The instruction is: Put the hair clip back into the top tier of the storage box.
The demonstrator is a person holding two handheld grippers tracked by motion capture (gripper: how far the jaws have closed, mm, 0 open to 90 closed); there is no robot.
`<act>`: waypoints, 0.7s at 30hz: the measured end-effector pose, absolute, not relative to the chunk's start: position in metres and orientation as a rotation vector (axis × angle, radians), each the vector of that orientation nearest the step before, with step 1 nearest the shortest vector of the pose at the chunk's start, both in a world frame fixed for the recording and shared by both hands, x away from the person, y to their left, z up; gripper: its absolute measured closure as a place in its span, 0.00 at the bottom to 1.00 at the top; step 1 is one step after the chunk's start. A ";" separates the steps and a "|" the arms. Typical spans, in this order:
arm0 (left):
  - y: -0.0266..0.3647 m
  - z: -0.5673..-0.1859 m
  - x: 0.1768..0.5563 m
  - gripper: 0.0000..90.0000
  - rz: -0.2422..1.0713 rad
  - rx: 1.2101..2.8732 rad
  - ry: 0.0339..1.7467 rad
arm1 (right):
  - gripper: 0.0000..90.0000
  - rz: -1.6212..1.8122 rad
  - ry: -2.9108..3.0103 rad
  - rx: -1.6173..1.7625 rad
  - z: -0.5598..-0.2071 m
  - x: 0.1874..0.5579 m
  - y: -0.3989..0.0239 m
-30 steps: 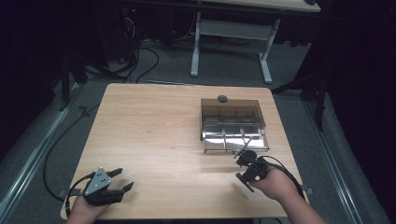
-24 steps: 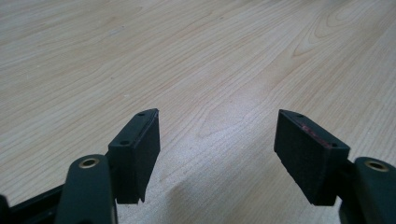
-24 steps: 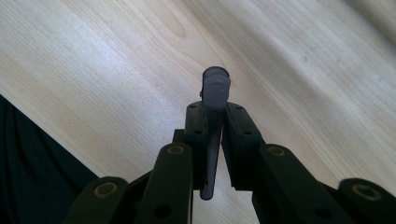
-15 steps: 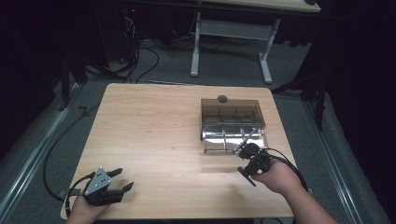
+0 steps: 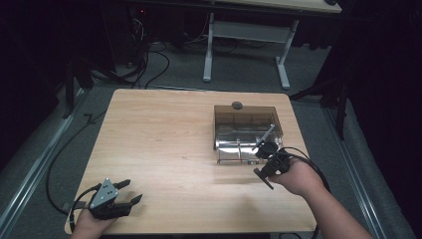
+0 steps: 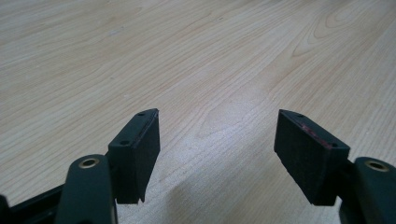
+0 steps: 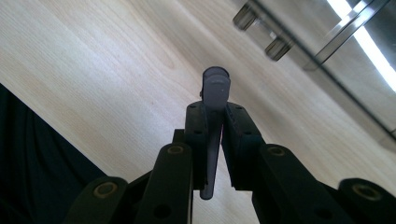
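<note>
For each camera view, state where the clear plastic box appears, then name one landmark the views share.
High view: clear plastic box sits right of centre on the table, just beyond the right gripper.
Left gripper view: no box; bare wood beyond open fingers.
Right gripper view: box edge fills the upper right corner.
Shared landmark: the light wooden tabletop.

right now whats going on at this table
A person works with two handheld grippers at a wooden table. The right gripper is shut on a thin grey utensil, held beside a clear smoky plastic box. The left gripper rests open near the table's front corner, holding nothing.
</note>
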State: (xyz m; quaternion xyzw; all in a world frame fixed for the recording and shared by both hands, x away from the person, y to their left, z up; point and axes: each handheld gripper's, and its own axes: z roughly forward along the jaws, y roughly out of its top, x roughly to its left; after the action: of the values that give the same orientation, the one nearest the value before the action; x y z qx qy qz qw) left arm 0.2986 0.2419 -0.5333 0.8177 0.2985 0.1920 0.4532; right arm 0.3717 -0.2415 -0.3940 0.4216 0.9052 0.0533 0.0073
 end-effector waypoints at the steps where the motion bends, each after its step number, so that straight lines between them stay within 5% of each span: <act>1: 0.242 -0.533 0.299 0.35 0.474 2.019 0.738 | 0.90 0.175 2.831 1.312 -0.392 0.374 -0.241; 21: 0.242 -0.534 0.299 0.35 0.469 2.016 0.737 | 0.90 0.181 2.804 1.296 -0.368 0.419 -0.231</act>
State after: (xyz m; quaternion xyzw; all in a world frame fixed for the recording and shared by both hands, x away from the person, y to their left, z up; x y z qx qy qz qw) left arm 0.2991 0.2419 -0.5335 0.8172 0.2989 0.1901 0.4547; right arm 0.4186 -0.2308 -0.3682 0.4188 0.9059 0.0585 0.0237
